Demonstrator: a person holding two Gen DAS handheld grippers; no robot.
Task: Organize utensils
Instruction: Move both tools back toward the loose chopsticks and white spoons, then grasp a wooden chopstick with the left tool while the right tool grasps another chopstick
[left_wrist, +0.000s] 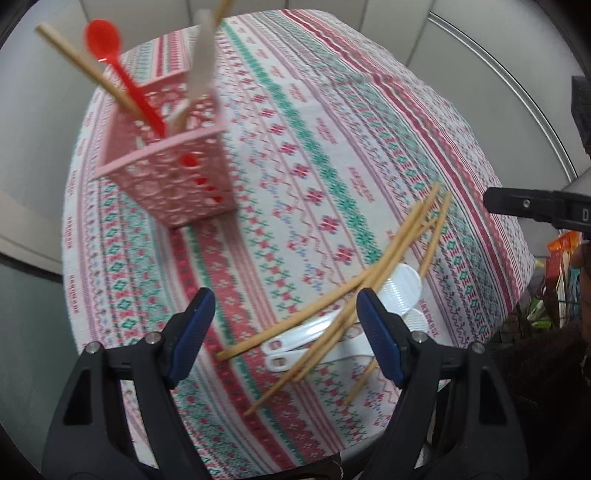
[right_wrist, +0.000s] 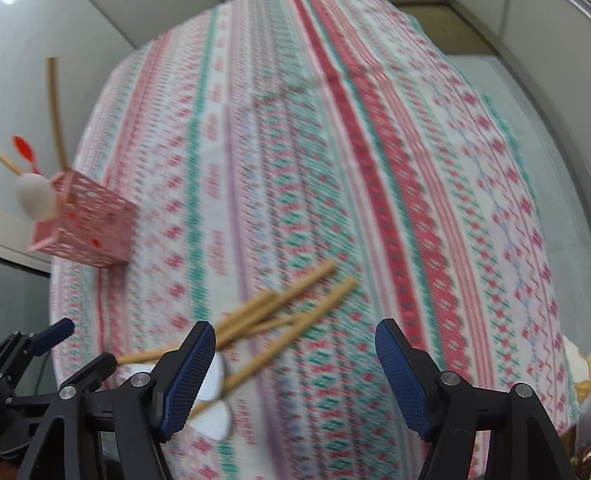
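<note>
A pink lattice basket (left_wrist: 173, 173) stands on the patterned tablecloth (left_wrist: 332, 155) and holds a red spoon (left_wrist: 110, 51), chopsticks and a white utensil. Loose wooden chopsticks (left_wrist: 369, 280) lie crossed over white plastic spoons (left_wrist: 402, 288) near the table's front. My left gripper (left_wrist: 284, 336) hangs open above the cloth, its right finger beside the pile, nothing between the pads. My right gripper (right_wrist: 295, 373) is open over the blurred chopsticks (right_wrist: 280, 306) and white spoons (right_wrist: 216, 373), empty. The basket (right_wrist: 88, 225) sits far left in the right wrist view.
The table's round edge drops off toward grey walls on the left and back. The other gripper's black finger (left_wrist: 535, 210) pokes in at the right of the left wrist view. Coloured packages (left_wrist: 557, 266) sit beyond the right edge.
</note>
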